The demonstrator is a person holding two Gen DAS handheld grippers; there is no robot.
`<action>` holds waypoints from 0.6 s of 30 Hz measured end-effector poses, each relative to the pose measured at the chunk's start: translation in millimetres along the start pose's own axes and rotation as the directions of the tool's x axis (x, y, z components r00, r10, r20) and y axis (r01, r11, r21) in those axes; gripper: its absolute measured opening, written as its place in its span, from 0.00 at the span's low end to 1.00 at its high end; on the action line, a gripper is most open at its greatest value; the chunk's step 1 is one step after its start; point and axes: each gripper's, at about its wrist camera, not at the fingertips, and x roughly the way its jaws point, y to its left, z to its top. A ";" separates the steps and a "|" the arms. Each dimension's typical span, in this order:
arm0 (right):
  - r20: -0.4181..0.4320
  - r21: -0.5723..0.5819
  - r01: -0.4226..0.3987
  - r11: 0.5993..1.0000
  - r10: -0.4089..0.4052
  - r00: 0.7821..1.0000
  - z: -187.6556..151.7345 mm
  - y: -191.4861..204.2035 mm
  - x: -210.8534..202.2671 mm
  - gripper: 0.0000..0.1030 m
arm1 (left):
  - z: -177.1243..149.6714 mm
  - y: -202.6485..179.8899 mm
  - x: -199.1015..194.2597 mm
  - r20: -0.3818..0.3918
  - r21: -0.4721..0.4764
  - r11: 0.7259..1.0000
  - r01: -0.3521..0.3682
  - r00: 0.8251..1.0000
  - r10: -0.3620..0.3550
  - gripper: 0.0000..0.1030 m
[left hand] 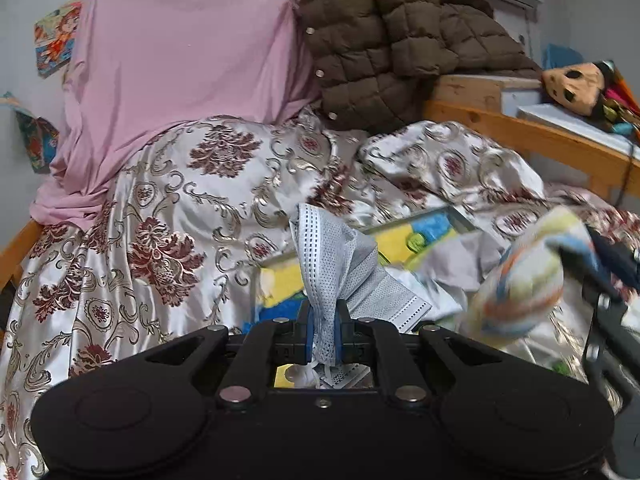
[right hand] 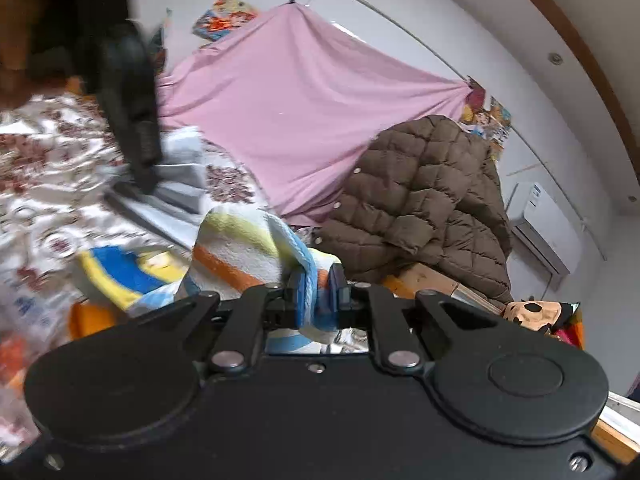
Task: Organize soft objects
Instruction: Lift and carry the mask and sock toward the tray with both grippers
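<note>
My left gripper (left hand: 323, 330) is shut on a pale blue face mask (left hand: 334, 264), which stands up crumpled from between the blue pads above the bed. My right gripper (right hand: 318, 300) is shut on a striped towel (right hand: 244, 248) with orange, yellow and blue bands. That same striped towel (left hand: 524, 280) shows blurred at the right of the left wrist view, held by the dark right gripper body. In the right wrist view the left gripper shows as a blurred dark shape at upper left. Under both lies a tray (left hand: 400, 240) with yellow and blue contents on the floral bedspread (left hand: 160, 240).
A pink sheet (left hand: 180, 60) hangs against the wall behind the bed. A brown quilted jacket (left hand: 400, 40) is heaped at the wooden bed frame (left hand: 520, 132). A doll (left hand: 576, 84) lies on the side shelf. An air conditioner (right hand: 548, 232) hangs on the wall.
</note>
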 end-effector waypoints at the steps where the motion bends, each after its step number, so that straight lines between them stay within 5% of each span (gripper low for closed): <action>1: -0.004 0.038 0.004 0.999 -0.004 1.000 1.6 -5.4 9.1 0.06 | 3.2 1.4 4.6 0.009 -0.015 1.000 -0.009 1.000 0.009 0.10; 5: -0.006 0.200 0.014 0.980 -0.013 1.000 3.4 -26.5 46.5 0.06 | 15.1 4.5 21.9 0.056 -0.072 0.997 -0.026 0.998 0.030 0.10; 13: -0.026 0.537 -0.044 0.842 0.068 0.997 -37.1 -61.5 112.2 0.06 | 28.0 2.7 80.9 0.073 -0.153 0.987 -0.043 0.996 0.055 0.10; 18: -0.029 0.591 -0.073 0.803 0.111 0.993 -61.5 -60.1 138.8 0.06 | 28.4 -4.8 116.3 0.061 -0.189 0.982 -0.021 0.998 0.033 0.10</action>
